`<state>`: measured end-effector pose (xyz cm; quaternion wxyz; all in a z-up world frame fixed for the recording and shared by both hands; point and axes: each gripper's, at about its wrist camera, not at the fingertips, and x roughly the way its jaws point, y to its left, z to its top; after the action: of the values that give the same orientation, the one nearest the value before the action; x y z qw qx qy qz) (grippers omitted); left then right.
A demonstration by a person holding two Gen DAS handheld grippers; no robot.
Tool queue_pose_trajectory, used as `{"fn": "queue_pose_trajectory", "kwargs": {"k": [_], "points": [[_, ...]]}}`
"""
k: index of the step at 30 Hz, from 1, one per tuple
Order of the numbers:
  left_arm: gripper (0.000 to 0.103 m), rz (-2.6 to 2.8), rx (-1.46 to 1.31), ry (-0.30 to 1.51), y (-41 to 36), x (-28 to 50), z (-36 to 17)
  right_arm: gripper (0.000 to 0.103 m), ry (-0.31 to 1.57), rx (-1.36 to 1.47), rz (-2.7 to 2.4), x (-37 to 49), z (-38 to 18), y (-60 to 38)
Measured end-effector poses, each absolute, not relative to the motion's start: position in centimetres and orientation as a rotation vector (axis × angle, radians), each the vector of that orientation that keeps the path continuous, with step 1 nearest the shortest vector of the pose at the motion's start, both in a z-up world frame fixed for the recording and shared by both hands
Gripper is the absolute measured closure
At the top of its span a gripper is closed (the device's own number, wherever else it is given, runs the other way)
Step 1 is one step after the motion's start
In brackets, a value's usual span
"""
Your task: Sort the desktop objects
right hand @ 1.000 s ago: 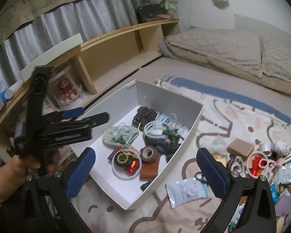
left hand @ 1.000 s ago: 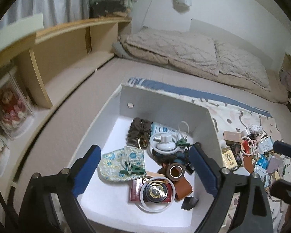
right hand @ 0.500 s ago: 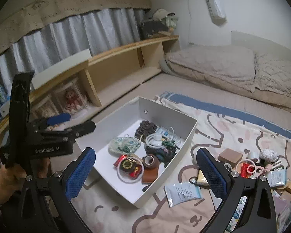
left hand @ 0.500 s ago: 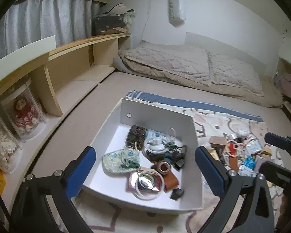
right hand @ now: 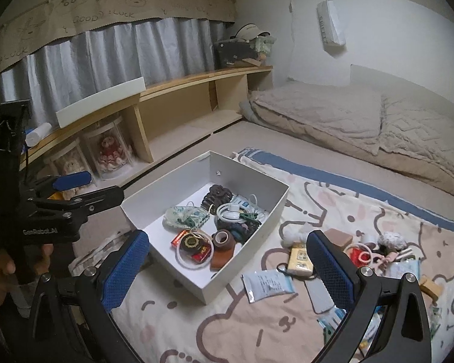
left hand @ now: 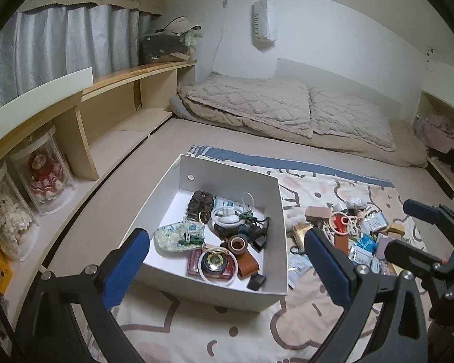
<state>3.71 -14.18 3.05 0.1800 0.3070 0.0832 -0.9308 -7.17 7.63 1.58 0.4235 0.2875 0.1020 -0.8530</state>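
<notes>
A white box [left hand: 236, 292] [right hand: 280, 208] sits on a patterned blanket and holds several small items: a floral pouch [left hand: 178, 237], a tape roll [left hand: 237, 244], a white ring [left hand: 218, 262], a dark hair clip [left hand: 200, 204]. A pile of loose items [left hand: 352, 233] [right hand: 375, 251] lies right of the box, with a white sachet [right hand: 268, 282] nearer. My left gripper [left hand: 227, 266] is open and empty, raised above the box's near side. My right gripper [right hand: 227, 269] is open and empty, raised back from the box.
A wooden shelf [left hand: 112, 103] with dolls in clear cases [left hand: 44, 175] runs along the left. A beige futon with pillows [left hand: 287, 112] lies at the back. The patterned blanket [right hand: 257, 326] covers the floor under the box and the loose pile.
Both grippers have pulled up and back from the box, so it looks smaller and more of the room shows. Both stay open and empty.
</notes>
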Motion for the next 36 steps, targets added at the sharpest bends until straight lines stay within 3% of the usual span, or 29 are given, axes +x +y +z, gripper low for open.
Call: {"fn": "queue_pose_trajectory", "kwargs": {"k": [20,36], "points": [[0.000,-2.675,0.847,0.037,-9.0,9.1,1.4,0.000,0.297,0.693,-2.168,-3.3,0.3,10.9],[0.000,-2.688,0.876,0.042,-8.4,10.5,0.1,0.000,0.356,0.653,-2.198,-1.0,-0.4,11.7]]}}
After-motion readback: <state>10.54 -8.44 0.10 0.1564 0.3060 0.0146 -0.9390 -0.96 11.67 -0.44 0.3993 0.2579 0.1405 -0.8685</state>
